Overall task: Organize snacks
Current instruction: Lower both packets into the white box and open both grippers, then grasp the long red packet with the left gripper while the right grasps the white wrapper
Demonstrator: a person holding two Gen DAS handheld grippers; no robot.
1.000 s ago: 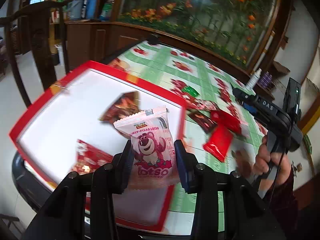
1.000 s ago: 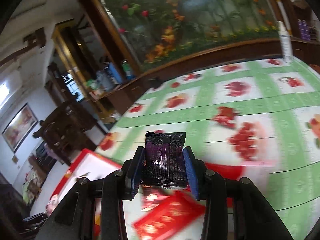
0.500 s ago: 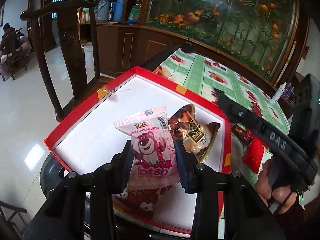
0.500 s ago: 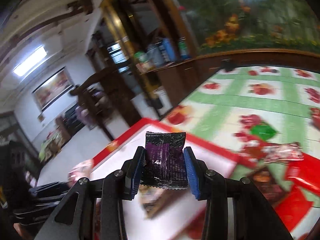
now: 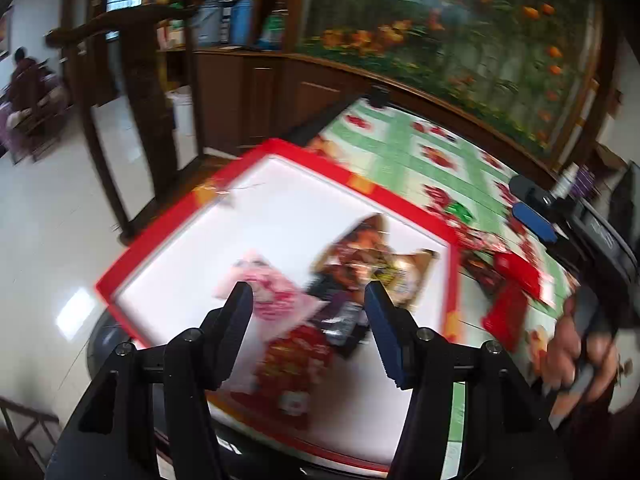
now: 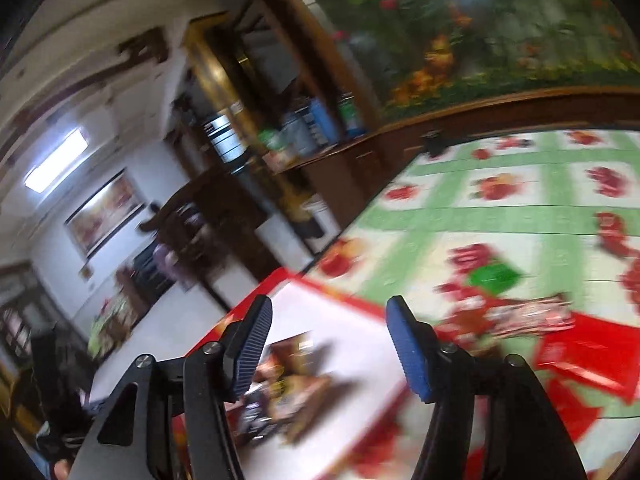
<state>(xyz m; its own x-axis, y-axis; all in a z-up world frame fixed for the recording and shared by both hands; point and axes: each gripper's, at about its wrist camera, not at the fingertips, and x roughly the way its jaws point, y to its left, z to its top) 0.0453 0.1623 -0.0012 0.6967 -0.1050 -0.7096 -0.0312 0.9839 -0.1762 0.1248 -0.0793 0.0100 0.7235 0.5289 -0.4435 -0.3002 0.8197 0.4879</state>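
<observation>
Flower mural [image 5: 460, 28] set above dark wood cabinets [image 5: 260, 96]; ceiling light [image 6: 56, 160] lit; pale glossy floor [image 5: 44, 236] left of cabinets.

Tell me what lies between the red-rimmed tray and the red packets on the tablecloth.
Left wrist view: bare tablecloth separates the tray from the red packets.

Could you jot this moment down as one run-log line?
left claw: opening, empty | right claw: opening, empty | pink packet, dark packet: in red tray

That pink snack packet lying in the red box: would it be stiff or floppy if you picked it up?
The pink packet looks like thin film, so probably floppy and light. It lies flat in the red-rimmed box, so it should slide, not roll. Blur hides finer detail.
</observation>
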